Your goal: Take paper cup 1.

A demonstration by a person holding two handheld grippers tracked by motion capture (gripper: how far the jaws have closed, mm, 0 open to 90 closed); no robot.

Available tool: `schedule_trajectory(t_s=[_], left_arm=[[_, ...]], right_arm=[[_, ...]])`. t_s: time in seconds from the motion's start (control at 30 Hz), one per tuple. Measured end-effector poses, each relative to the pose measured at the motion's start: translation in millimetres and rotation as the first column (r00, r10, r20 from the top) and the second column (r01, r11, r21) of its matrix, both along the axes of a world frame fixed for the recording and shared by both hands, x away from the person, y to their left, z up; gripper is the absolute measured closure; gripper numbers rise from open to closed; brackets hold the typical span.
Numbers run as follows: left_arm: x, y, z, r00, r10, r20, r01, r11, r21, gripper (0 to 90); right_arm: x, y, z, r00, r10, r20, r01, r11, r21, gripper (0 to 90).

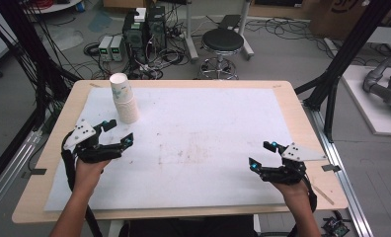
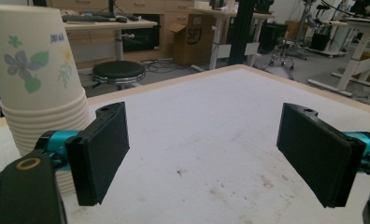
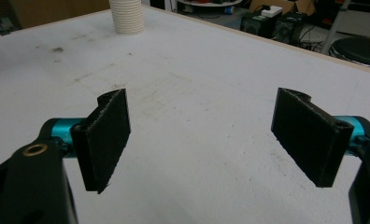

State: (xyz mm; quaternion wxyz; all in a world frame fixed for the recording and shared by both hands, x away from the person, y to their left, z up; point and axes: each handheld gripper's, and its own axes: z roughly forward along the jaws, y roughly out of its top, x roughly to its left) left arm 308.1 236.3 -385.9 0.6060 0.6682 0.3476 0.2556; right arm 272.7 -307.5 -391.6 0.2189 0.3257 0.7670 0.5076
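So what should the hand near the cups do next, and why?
Probably ease the left gripper forward and left toward the stack of paper cups. Its fingers are wide open with nothing between them, and the stack stands just beyond its left finger.

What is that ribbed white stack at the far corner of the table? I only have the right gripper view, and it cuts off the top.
Observer: It is an upright stack of white paper cups, mouths up. The top cup carries a blue flower print with green leaves.
Operator: Where is the left gripper relative to it?
Observer: The left gripper sits just on the person's side of the stack, jaws open. The stack is outside the gap between them.
Operator: And where does my gripper sit on the table?
Observer: The right gripper is near the right edge of the white sheet, far across it from the cups.
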Motion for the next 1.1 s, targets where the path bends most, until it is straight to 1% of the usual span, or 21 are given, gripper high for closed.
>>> schedule_trajectory(t_s=[0.03,0.07,0.1,0.13,0.27,0.4,0.43,0.47,0.5,0.53,0.57,0.63,0.7,0.73,0.77,0.8,0.93,1.0,1.03,1.07,1.1], left_arm=[[4.9,1.4,7.7,0.9999,0.009,0.009,-0.009,0.9999,0.011,16.2],[4.9,1.4,7.7,0.9999,0.009,0.009,-0.009,0.9999,0.011,16.2],[10.4,2.9,16.7,0.9995,0.024,0.021,-0.025,0.9995,0.022,15.9],[10.4,2.9,16.7,0.9995,0.024,0.021,-0.025,0.9995,0.022,15.9],[22.0,6.2,33.7,0.9984,0.042,0.037,-0.044,0.9979,0.048,16.0],[33.6,10.0,45.9,0.9973,0.065,0.034,-0.068,0.9953,0.069,15.9],[40.2,11.7,50.3,0.9969,0.074,0.026,-0.076,0.9939,0.08,15.9],[40.2,11.7,50.3,0.9969,0.074,0.026,-0.076,0.9939,0.08,15.9],[48.1,13.5,54.3,0.9971,0.076,0.011,-0.076,0.9934,0.086,15.9],[48.1,13.5,54.3,0.9971,0.076,0.011,-0.076,0.9934,0.086,15.9],[52.2,14.5,56.3,0.9968,0.079,0.006,-0.079,0.9928,0.09,15.9],[60.9,16.1,59.9,0.9959,0.09,-0.008,-0.089,0.9924,0.085,15.9],[69.9,17.2,63.6,0.9946,0.102,-0.02,-0.099,0.9902,0.098,15.9],[74.6,17.5,65.1,0.9939,0.108,-0.025,-0.105,0.9899,0.095,15.9],[83.1,19.0,67.5,0.9931,0.11,-0.041,-0.106,0.9902,0.091,15.9],[83.1,19.0,67.5,0.9931,0.11,-0.041,-0.106,0.9902,0.091,16.0],[98.2,20.5,71.0,0.9903,0.13,-0.05,-0.125,0.9886,0.083,16.0],[106.4,21.3,72.2,0.9875,0.144,-0.065,-0.137,0.9861,0.094,16.1],[114.7,22.7,73.1,0.9834,0.166,-0.075,-0.157,0.9817,0.107,16.1],[114.7,22.7,73.1,0.9834,0.166,-0.075,-0.157,0.9817,0.107,16.1],[122.7,25.8,72.9,0.9793,0.181,-0.091,-0.172,0.9795,0.105,16.0]], right_arm=[[0.0,0.3,0.4,1.0,0.0,0.0,0.0,1.0,-0.001,20.1],[0.0,0.3,0.4,1.0,0.0,0.0,0.0,1.0,-0.001,20.1],[0.1,0.8,0.9,1.0,0.003,0.004,-0.003,1.0,-0.005,20.1],[0.1,0.8,0.9,1.0,0.003,0.004,-0.003,1.0,-0.005,20.1],[0.5,1.3,1.5,1.0,0.007,0.006,-0.007,1.0,-0.005,20.1],[0.8,0.9,1.4,1.0,0.006,0.003,-0.006,1.0,-0.002,20.1],[0.6,0.7,1.3,1.0,0.006,0.002,-0.006,1.0,-0.003,20.1],[0.6,0.7,1.3,1.0,0.006,0.002,-0.006,1.0,-0.003,20.1],[0.4,0.7,1.2,1.0,0.005,0.0,-0.005,1.0,-0.004,20.1],[0.4,0.7,1.2,1.0,0.005,0.0,-0.005,1.0,-0.004,20.1],[0.2,0.8,1.5,1.0,0.005,-0.001,-0.005,1.0,-0.002,20.1],[0.5,0.9,1.8,1.0,0.005,-0.002,-0.005,1.0,-0.003,20.1],[1.2,1.4,1.7,1.0,0.007,0.001,-0.007,1.0,-0.002,20.1],[1.2,1.4,1.7,1.0,0.007,0.001,-0.007,1.0,-0.002,20.1],[1.7,1.8,1.7,0.9999,0.01,0.002,-0.01,0.9999,-0.005,20.1],[1.7,1.8,1.7,0.9999,0.01,0.002,-0.01,0.9999,-0.005,20.1],[1.7,2.8,1.9,0.9999,0.015,0.003,-0.015,0.9999,-0.007,20.1],[1.3,3.2,2.5,0.9999,0.014,0.0,-0.014,0.9999,-0.004,20.1],[1.3,3.3,2.9,0.9999,0.016,-0.001,-0.016,0.9999,-0.004,20.1],[1.3,3.3,2.9,0.9999,0.016,-0.001,-0.016,0.9999,-0.004,20.1],[1.6,3.5,2.9,0.9998,0.019,0.003,-0.019,0.9998,-0.005,20.1]])
